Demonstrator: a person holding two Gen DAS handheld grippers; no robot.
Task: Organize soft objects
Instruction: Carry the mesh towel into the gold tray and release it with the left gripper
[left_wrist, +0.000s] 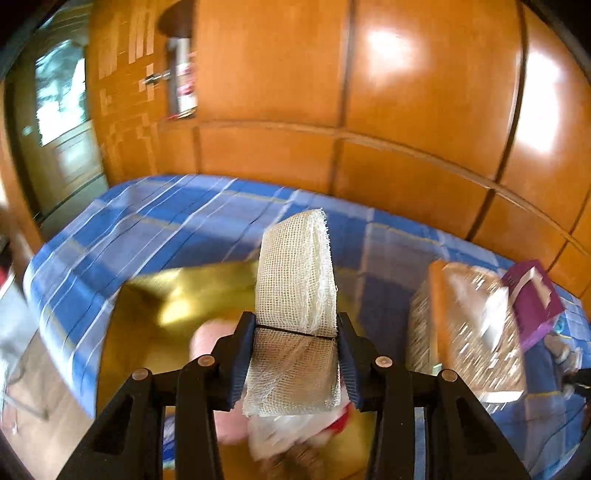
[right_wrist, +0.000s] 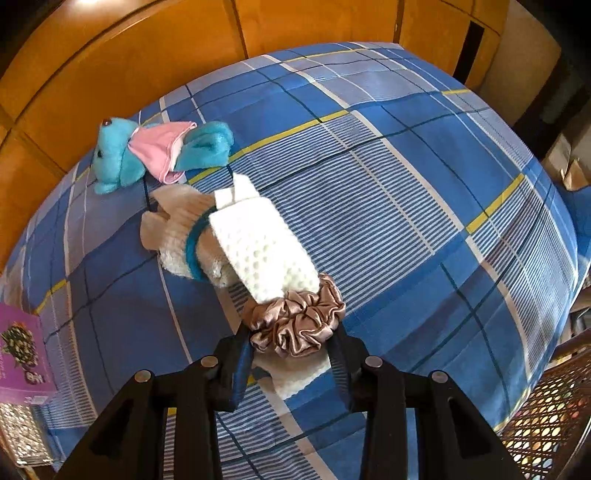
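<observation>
My left gripper (left_wrist: 295, 332) is shut on a white gauze roll (left_wrist: 297, 266), which stands up between the pads. It hangs above a gold box (left_wrist: 177, 295) holding blurred pink, white and red soft items (left_wrist: 221, 343). In the right wrist view my right gripper (right_wrist: 291, 345) points down at the blue plaid bed (right_wrist: 406, 192) and is shut on a beige satin scrunchie (right_wrist: 299, 317). The scrunchie rests against a white knitted cloth (right_wrist: 258, 243). Beyond lie a cream fluffy piece with a teal band (right_wrist: 177, 229) and a turquoise plush toy (right_wrist: 118, 155) with a pink cloth.
A glittery box (left_wrist: 469, 325) and a purple box (left_wrist: 535, 299) stand on the bed right of the gold box; the purple box (right_wrist: 22, 343) also shows at the left edge. A woven basket (right_wrist: 546, 417) sits at lower right. Wooden wardrobe doors (left_wrist: 406, 92) rise behind the bed.
</observation>
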